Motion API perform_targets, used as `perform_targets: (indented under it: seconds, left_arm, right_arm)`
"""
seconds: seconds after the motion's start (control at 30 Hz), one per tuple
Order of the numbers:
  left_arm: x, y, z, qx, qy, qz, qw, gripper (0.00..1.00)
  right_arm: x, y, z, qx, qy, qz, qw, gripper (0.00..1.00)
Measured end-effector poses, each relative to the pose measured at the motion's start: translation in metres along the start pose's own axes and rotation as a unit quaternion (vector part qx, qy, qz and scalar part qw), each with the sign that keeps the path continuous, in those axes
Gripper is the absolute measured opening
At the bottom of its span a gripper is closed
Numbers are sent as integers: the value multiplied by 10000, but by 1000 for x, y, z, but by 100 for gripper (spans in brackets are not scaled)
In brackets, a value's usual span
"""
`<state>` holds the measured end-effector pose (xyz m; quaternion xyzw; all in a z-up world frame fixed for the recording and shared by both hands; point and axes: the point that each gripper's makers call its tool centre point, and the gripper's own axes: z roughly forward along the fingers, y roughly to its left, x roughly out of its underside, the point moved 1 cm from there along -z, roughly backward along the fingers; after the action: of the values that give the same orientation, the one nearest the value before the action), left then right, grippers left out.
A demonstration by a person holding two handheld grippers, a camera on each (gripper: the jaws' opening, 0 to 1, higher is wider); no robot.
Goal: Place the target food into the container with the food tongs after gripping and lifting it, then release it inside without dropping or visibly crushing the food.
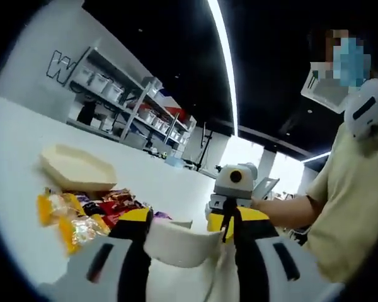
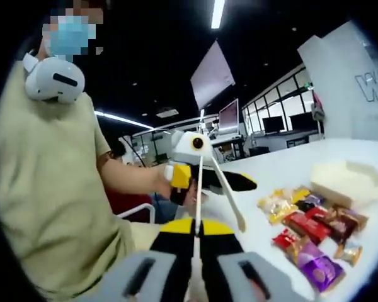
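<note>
Several wrapped snacks lie in a heap on the white table: yellow packets, red ones and a purple one. Just beyond them stands a cream container, upright and with nothing showing inside. My right gripper is shut on a pair of slim pale tongs, held in the air in front of the person and short of the snacks. My left gripper has its jaws wide apart with a white tray-like piece between them; whether they touch it I cannot tell.
The white table runs back to a white wall and shelving with bins. A person in a beige shirt stands close behind both grippers. The left gripper hangs off the table's near side, facing the right gripper.
</note>
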<state>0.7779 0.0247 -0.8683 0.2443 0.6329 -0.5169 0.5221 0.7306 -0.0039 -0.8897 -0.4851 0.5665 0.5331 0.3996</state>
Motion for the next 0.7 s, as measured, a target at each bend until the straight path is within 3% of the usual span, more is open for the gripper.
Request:
perform_targets:
  seconds: [0.43, 0.7]
  left_arm:
    - [-20, -13, 14, 264, -462, -73, 9986, 50]
    - [-22, -17, 17, 327, -497, -107, 9982, 48]
  right_arm:
    - [-12, 7, 4, -188, -74, -69, 9998, 0]
    - [-16, 8, 6, -244, -89, -89, 9996, 0]
